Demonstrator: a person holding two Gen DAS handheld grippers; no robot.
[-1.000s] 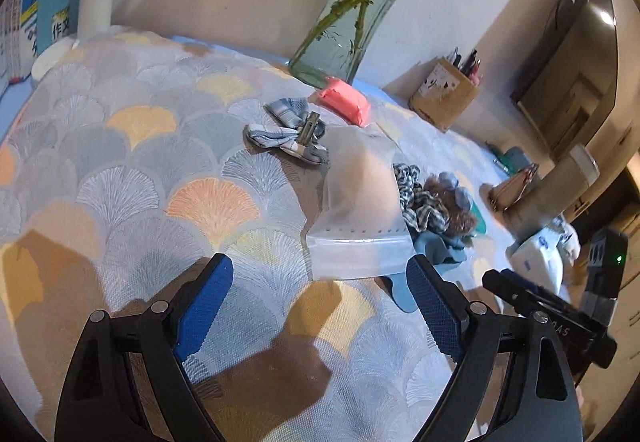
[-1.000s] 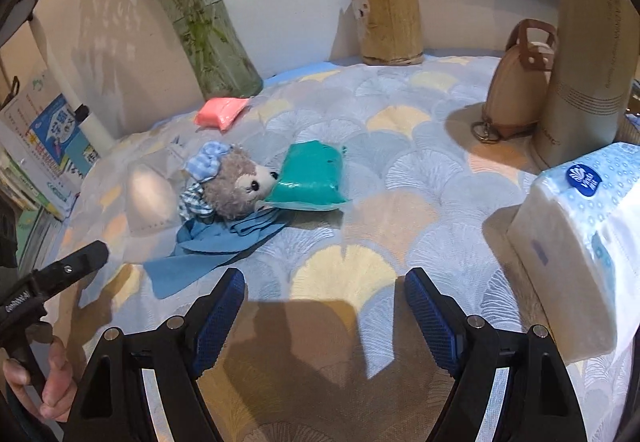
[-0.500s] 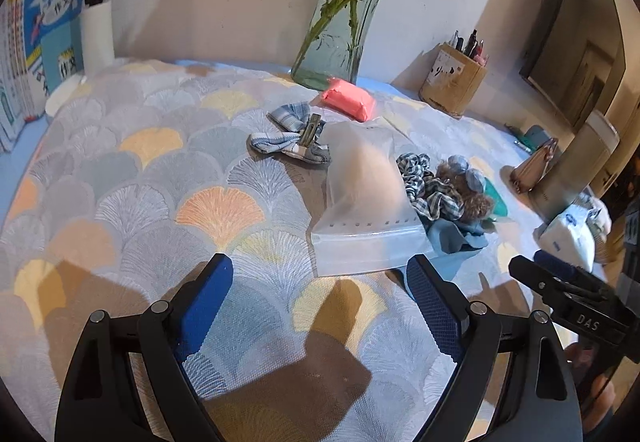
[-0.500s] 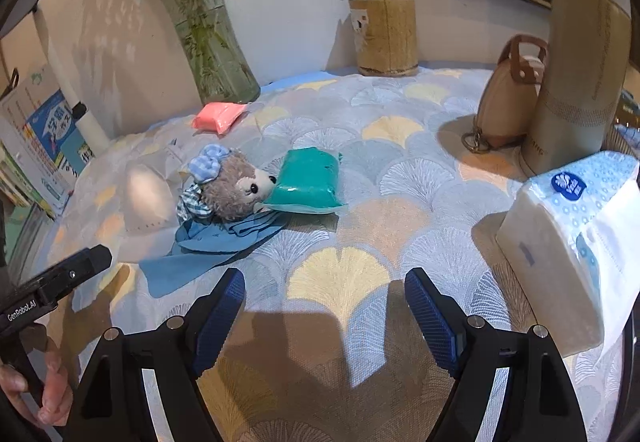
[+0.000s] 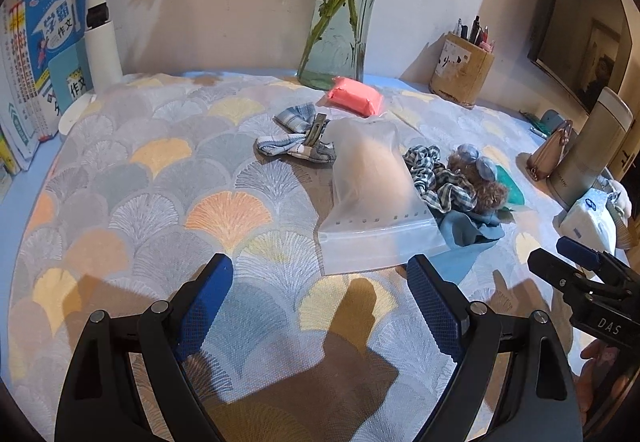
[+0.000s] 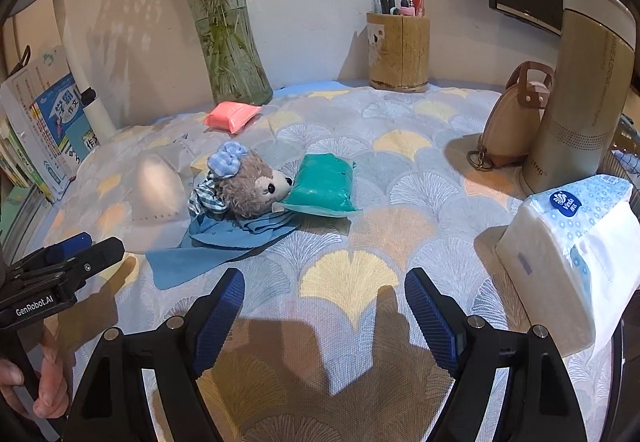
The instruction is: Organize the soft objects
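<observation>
Both views have pulled back and levelled over the last second: the left camera was tilted and close in on the pile, now it sits square, with more wall and vase in frame. Nothing on the desk (image 5: 132, 182) has shifted, so I read this as lining up, not handling.

Left tool (image 5: 320, 294): released, jaws wide, nothing between them, hovering just short of the zip bag (image 5: 374, 198). Right tool (image 6: 320, 306): also released and empty, well back from the pile.

Where the soft things lie:
- zip bag flat mid-desk, sealed edge nearest my left tool
- plaid bow clip (image 5: 298, 136) touching the bag's far left corner
- pink packet (image 5: 354, 100) beyond it, just in front of the vase (image 5: 340, 22)
- checked scrunchie (image 5: 438, 178) and plush bear (image 6: 252, 188) bunched together right of the bag, lying on a blue cloth (image 6: 208, 254)
- green packet (image 6: 326, 186) touching the bear's nose

My read: task barely started, nothing sorted yet. The bag looks like the container, so next is probably left tool pinching its edge while the right feeds items in. Thin film flat on cloth is a likely slip point.
</observation>
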